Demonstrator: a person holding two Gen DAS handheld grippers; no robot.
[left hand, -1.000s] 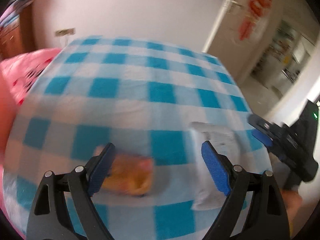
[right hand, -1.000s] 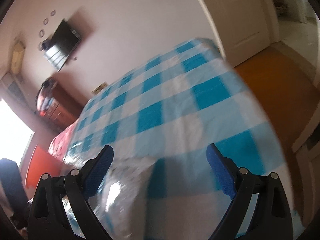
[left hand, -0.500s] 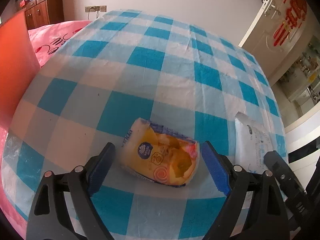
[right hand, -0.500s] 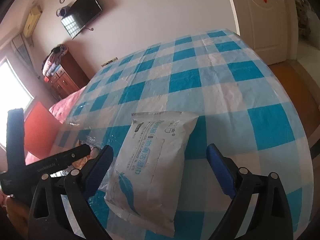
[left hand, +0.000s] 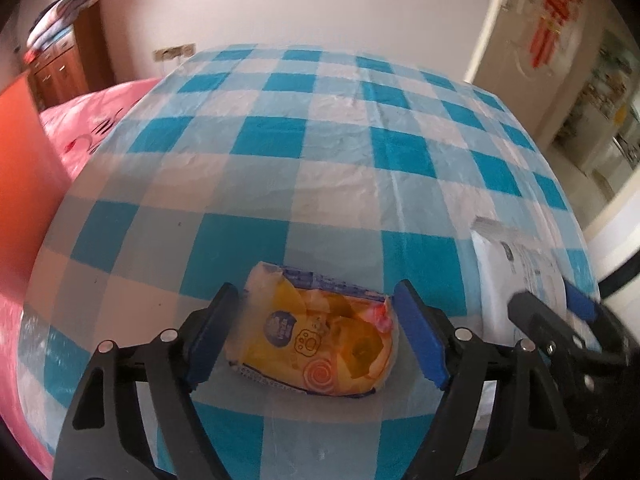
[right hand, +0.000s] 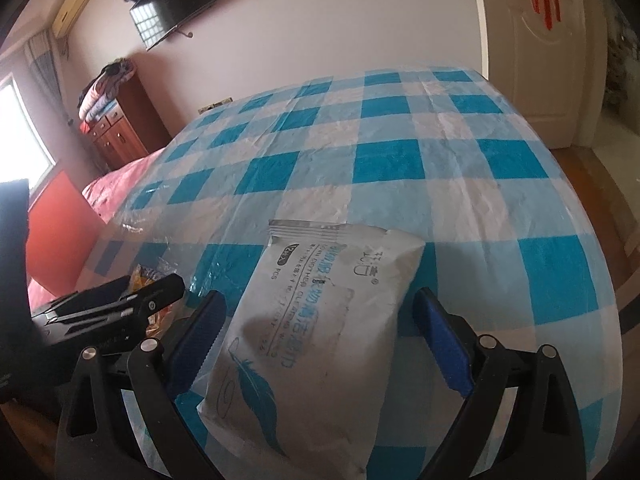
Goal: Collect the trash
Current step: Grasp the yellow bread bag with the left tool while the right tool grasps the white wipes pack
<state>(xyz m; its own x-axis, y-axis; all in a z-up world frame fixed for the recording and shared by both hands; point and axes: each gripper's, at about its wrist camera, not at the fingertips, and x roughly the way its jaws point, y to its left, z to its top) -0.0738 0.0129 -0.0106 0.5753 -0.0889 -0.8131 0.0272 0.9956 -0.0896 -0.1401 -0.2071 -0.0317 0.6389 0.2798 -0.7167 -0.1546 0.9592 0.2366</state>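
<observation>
- Blue-and-white checked plastic cloth [left hand: 328, 184] covers the counter, wrinkled and glossy, running ahead of both tools.
- Left tool [left hand: 316, 344] closing, pads not yet pressing; the crumpled yellow snack wrapper [left hand: 320, 344] lies flat between its jaws.
- Right tool [right hand: 320, 344] spread wide, released, straddling the white wipes packet with a blue feather print [right hand: 316, 340], which lies flat.
- Beyond the left tool: pink bedding [left hand: 88, 120] and a wooden dresser [right hand: 116, 128].
- Farther ahead, a wall-mounted television [right hand: 172, 4]; right, a white door [right hand: 540, 56].
</observation>
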